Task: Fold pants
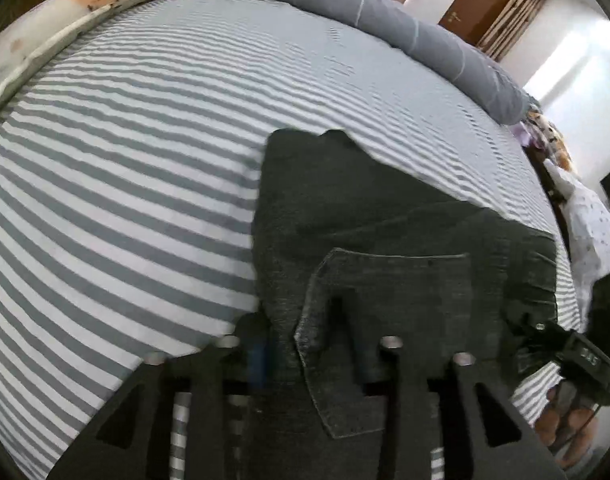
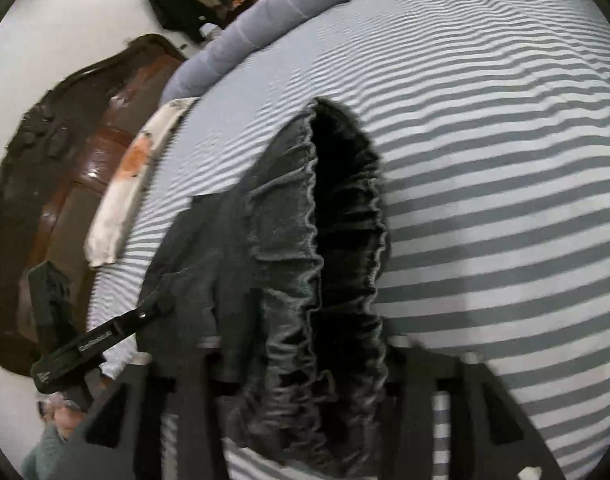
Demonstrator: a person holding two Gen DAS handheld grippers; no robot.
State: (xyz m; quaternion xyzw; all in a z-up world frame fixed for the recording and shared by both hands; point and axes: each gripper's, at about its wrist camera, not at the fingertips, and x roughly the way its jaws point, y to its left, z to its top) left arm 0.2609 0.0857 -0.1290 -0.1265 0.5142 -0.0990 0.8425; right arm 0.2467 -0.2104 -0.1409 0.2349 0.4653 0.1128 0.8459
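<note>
- Pants (image 1: pixel 385 216) of dark denim lie on the striped bed sheet (image 1: pixel 125 184), folded over, with a back pocket (image 1: pixel 389 320) facing up in the left wrist view
- Left gripper (image 1: pixel 301 328) stands part open over the near edge of the denim; cloth lies between its fingers, but whether the pads press on it I cannot tell
- Right gripper (image 2: pixel 317 360) is also part open, with the gathered elastic waistband (image 2: pixel 305 264) bunched between its fingers; a grip cannot be told here either
- Waistband end sits at the near right of the pants, the pocket side at the near left; the far edge of the fold looks ragged and uneven
- Risk, as I judge it: jaws standing apart could let the denim slip out if lifted, and the fold would fall open
- Bunched waistband may drag unevenly and skew the next fold
- Grey quilt (image 1: pixel 385 12) and pillow (image 1: pixel 45 40) at the far side stay well apart, so snagging there seems unlikely
</note>
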